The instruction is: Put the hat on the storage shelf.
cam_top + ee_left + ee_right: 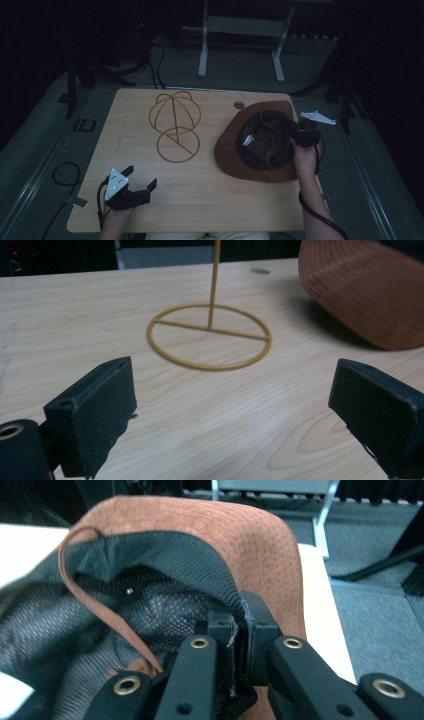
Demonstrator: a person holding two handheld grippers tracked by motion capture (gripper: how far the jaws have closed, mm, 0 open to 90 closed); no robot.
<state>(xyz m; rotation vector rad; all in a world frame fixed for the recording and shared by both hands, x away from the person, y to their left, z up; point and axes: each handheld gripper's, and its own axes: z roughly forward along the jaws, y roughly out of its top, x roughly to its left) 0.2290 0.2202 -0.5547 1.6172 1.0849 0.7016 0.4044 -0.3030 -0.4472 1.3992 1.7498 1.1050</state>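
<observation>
Hat [235, 145] first: a brown suede-looking brimmed hat lies upside down on the right half of the wooden table [210, 200], crown down, its dark mesh lining facing up. I judge it light and soft. The brim flexes where I have it, so it will sag and swing if I carry it from one edge alone. The suede should give the pads decent friction, while the mesh lining is thin and could snag or slip against the outer layer.

My right gripper [240, 630] has its jaws pressed together on the brim's edge at the hat's right side, pinching both lining and suede between the pads. That seems a fair place to hold, since the rim is the firmest part. The crown would simply collapse.

As a container the hat holds little: a brown leather chin cord [95, 600] loops loosely through the hollow, and a small white tag [248, 140] sits against the lining. The cord may dangle and catch, in my judgement.

My left gripper [140, 187] rests near the front left of the table with its jaws spread wide and nothing between them. Ahead of it stands a thin wire hat stand [175, 125], its ring base [209, 337] flat on the wood, well apart from the hat and carrying nothing.
</observation>
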